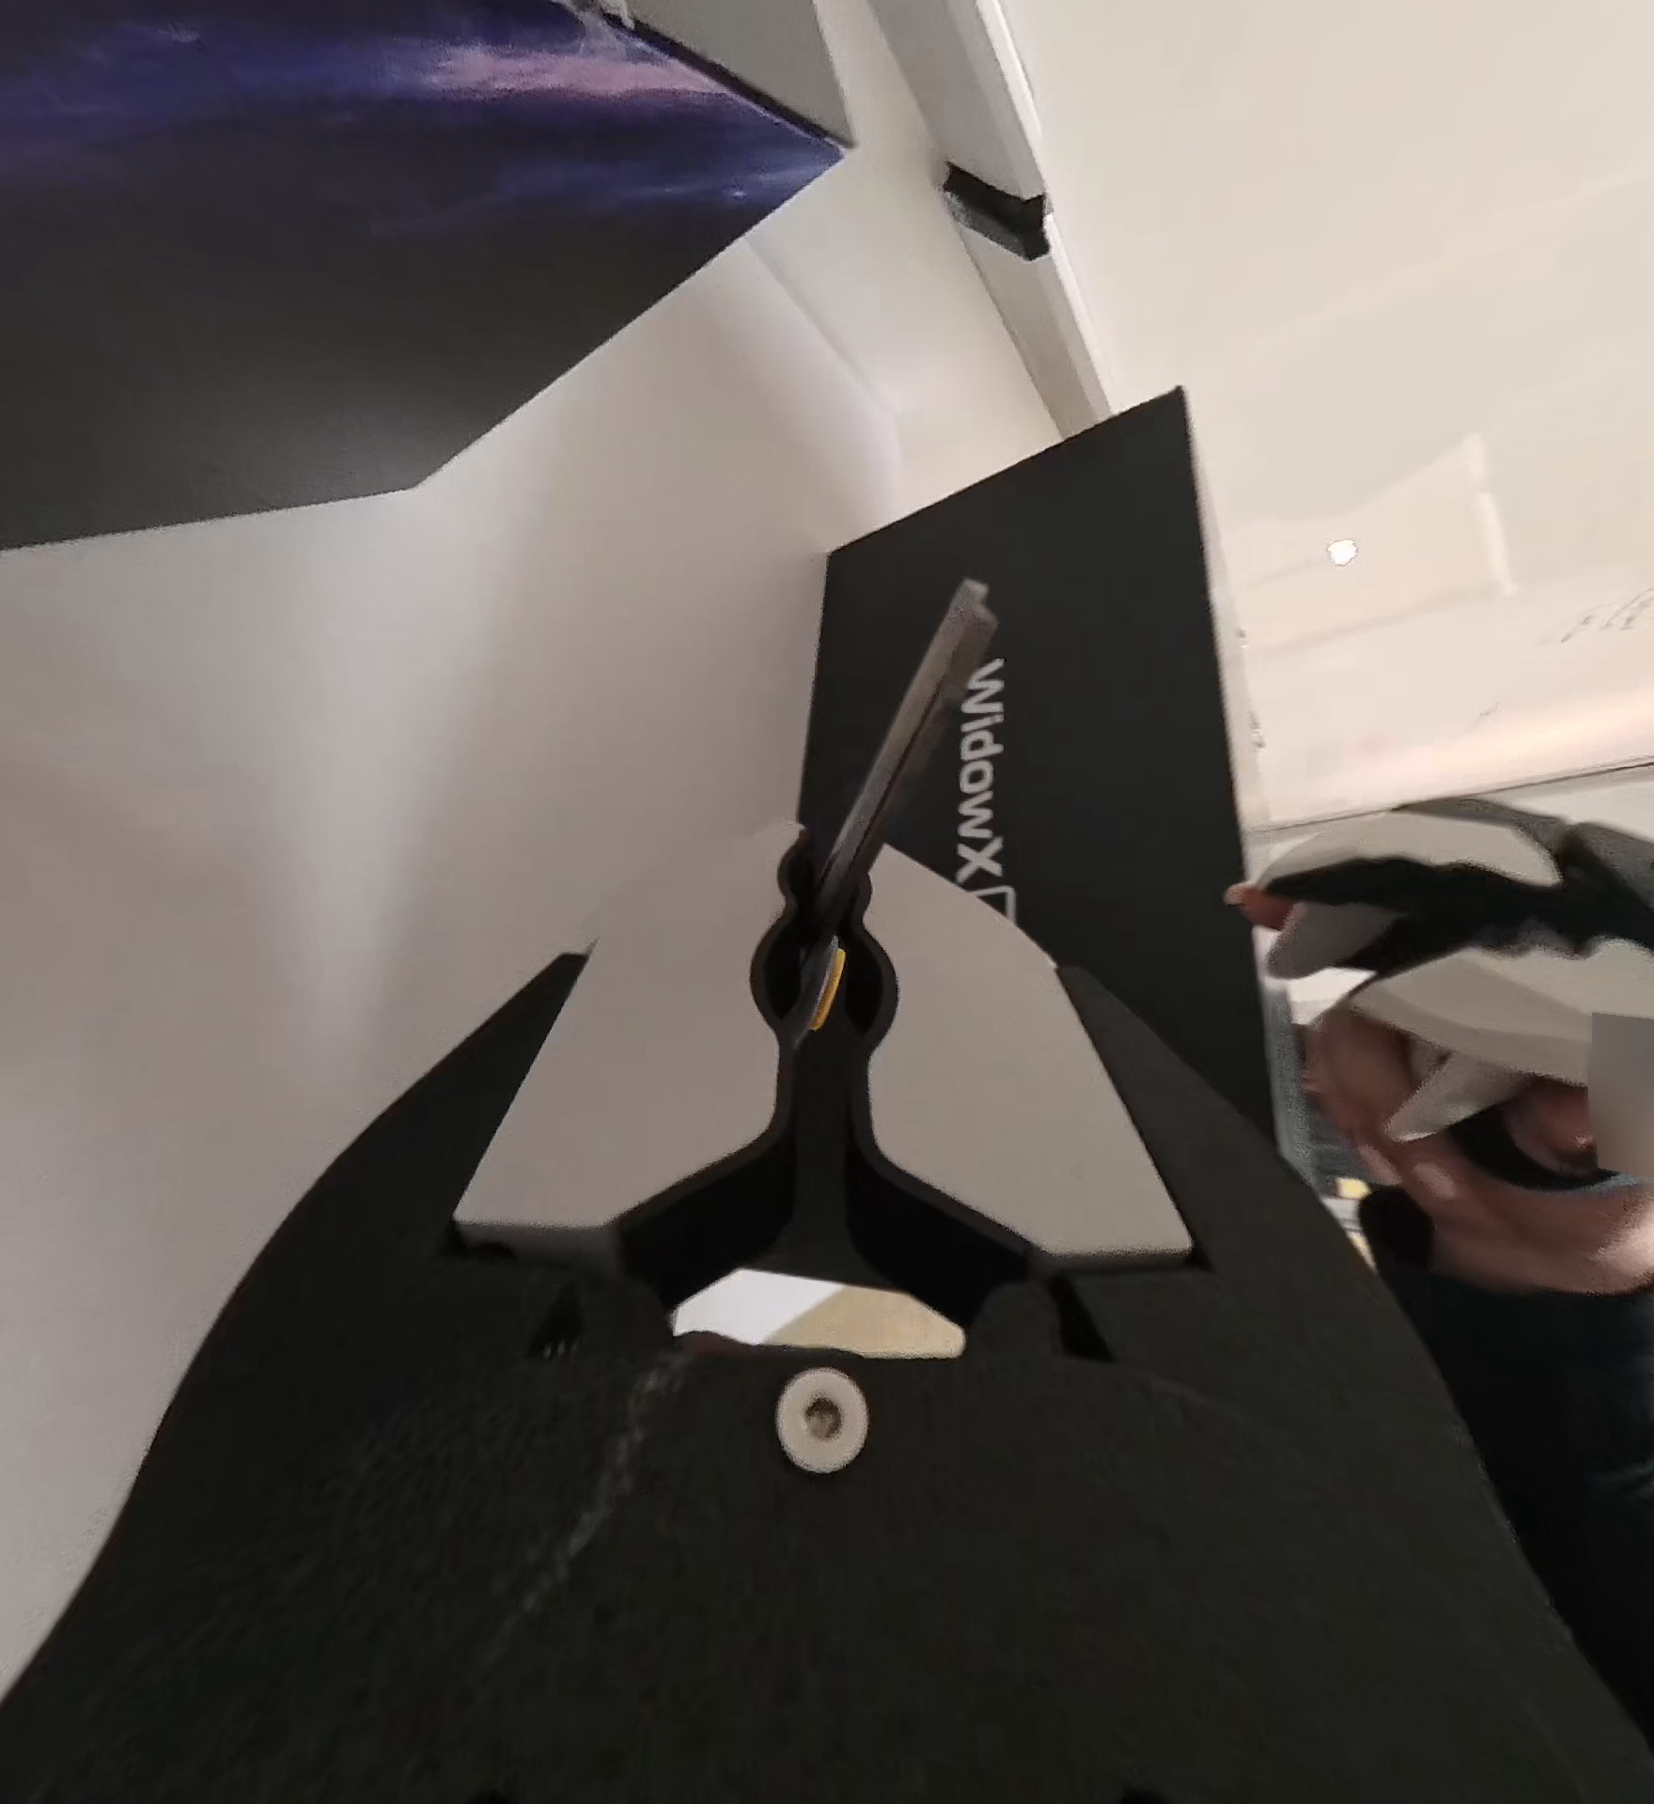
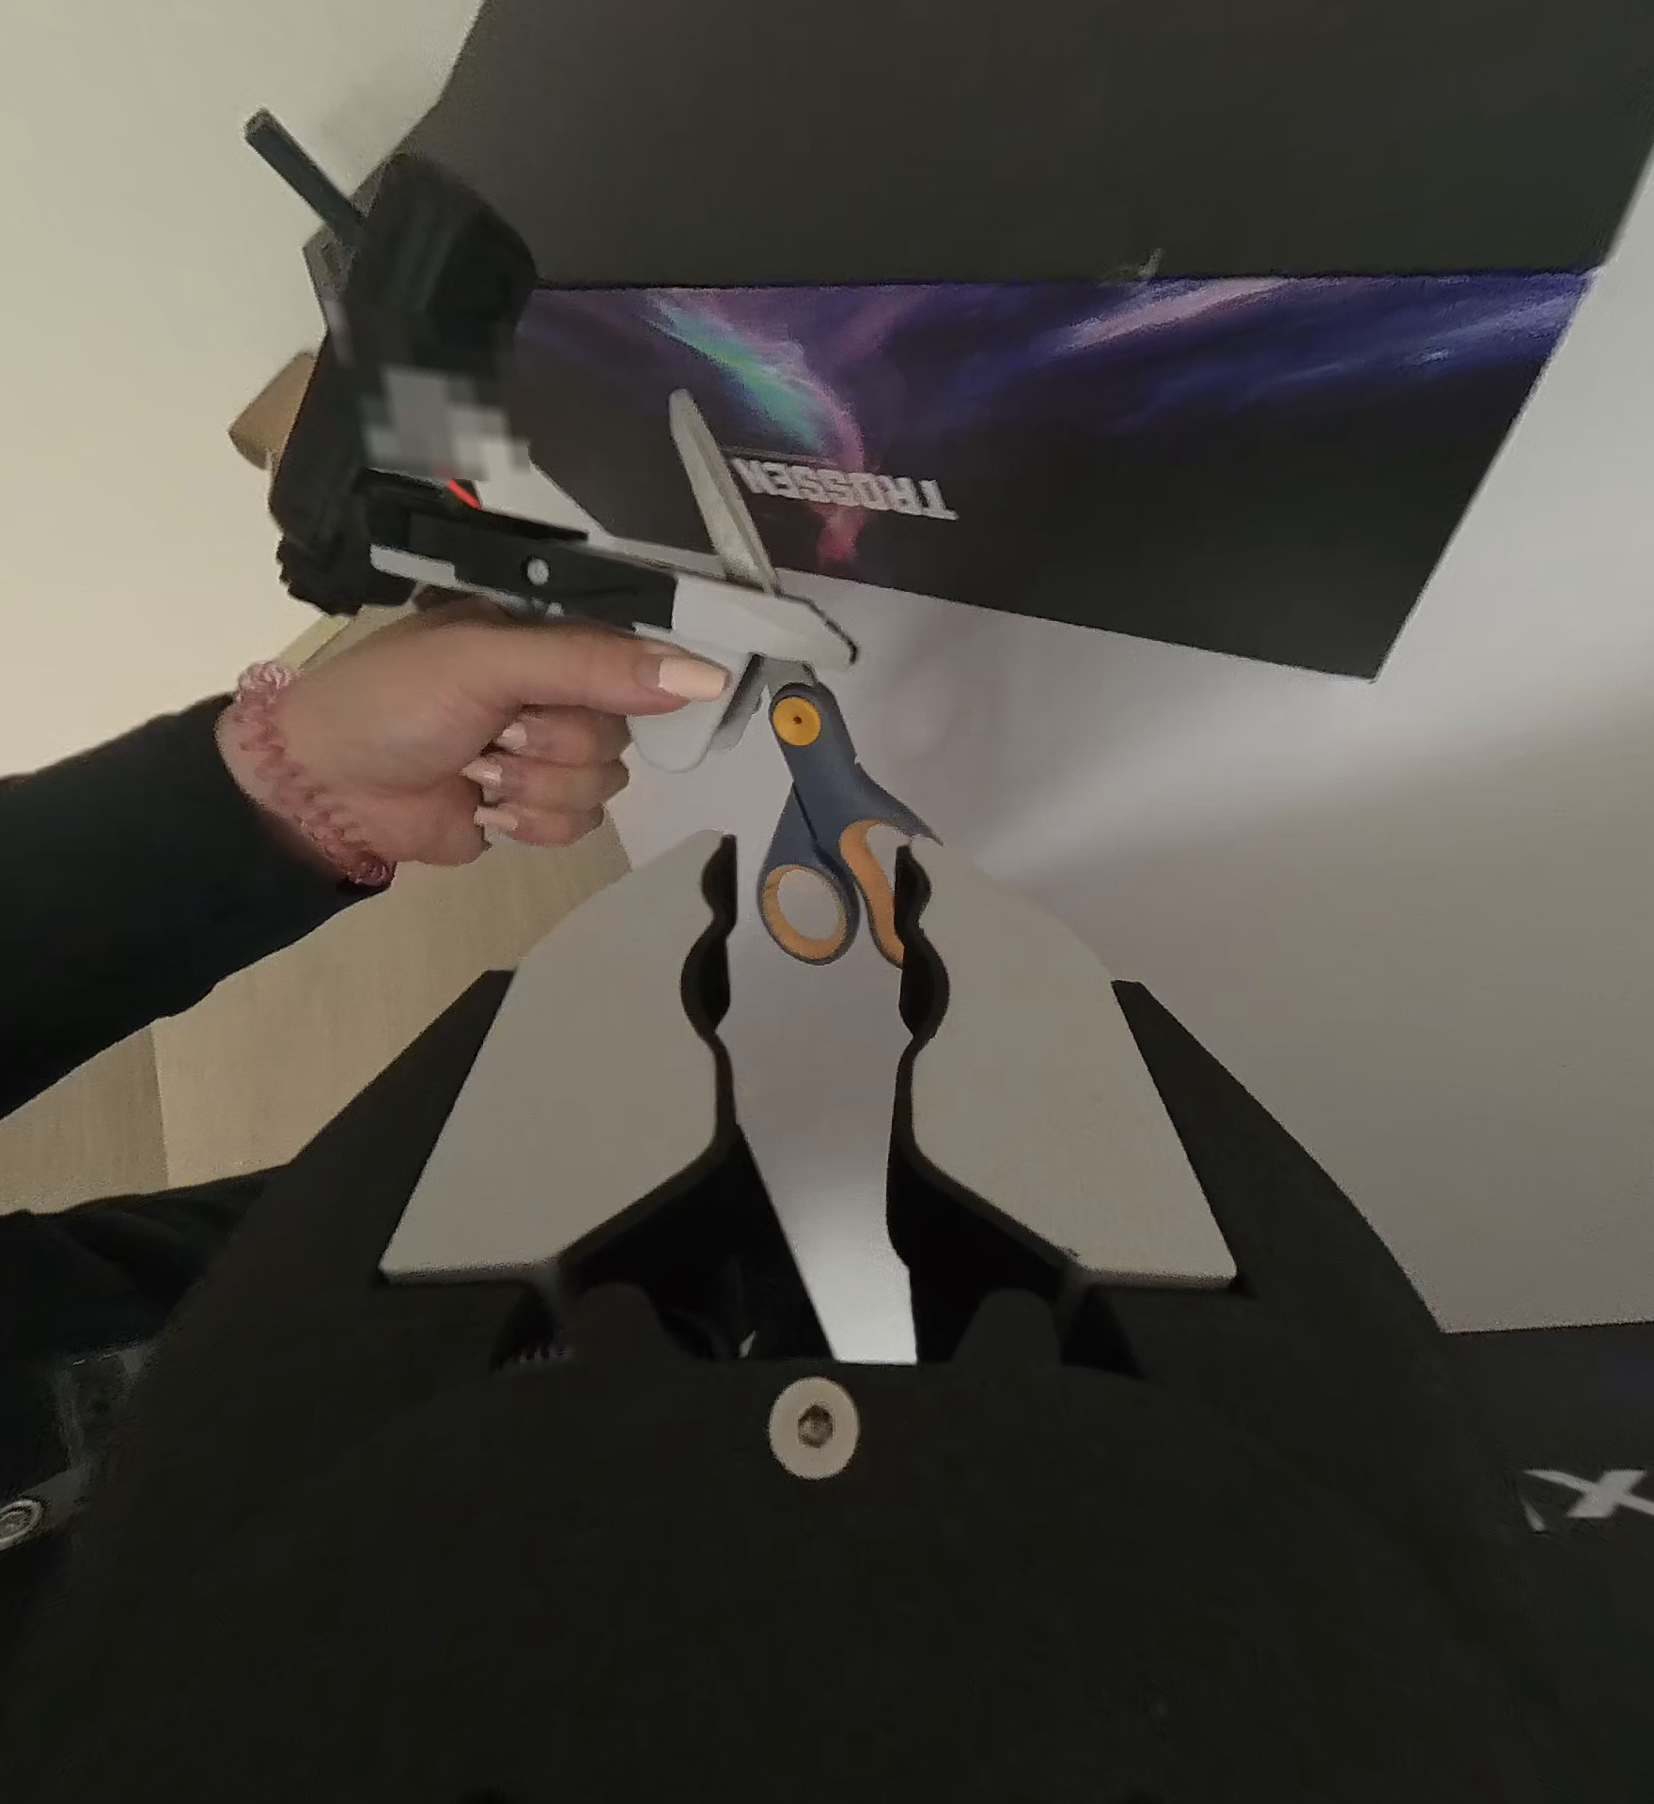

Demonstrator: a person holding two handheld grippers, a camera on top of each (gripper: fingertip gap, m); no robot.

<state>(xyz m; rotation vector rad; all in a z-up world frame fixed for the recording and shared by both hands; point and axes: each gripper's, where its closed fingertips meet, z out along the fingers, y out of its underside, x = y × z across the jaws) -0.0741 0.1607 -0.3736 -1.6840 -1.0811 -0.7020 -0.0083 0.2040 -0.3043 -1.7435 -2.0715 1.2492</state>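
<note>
My left gripper [image 1: 823, 879] is shut on a pair of scissors [image 1: 911, 722] at the pivot. The grey blades point up and away, closed. In the right wrist view the left gripper [image 2: 784, 654] is held by a hand [image 2: 433, 742] and carries the scissors [image 2: 808, 781] in the air, blades up, blue and orange handles hanging down. My right gripper [image 2: 813, 864] is open. The scissor handles [image 2: 828, 898] hang between its fingertips. I cannot tell whether they touch the right finger. The right gripper also shows in the left wrist view [image 1: 1258, 927].
A black box with a purple nebula picture [image 2: 1145, 439] lies on the white table [image 2: 1292, 976] behind the scissors; it also shows in the left wrist view [image 1: 218, 195]. A second black box with white lettering [image 1: 1096, 683] stands near. A dark sleeve [image 2: 71, 927] enters from the left.
</note>
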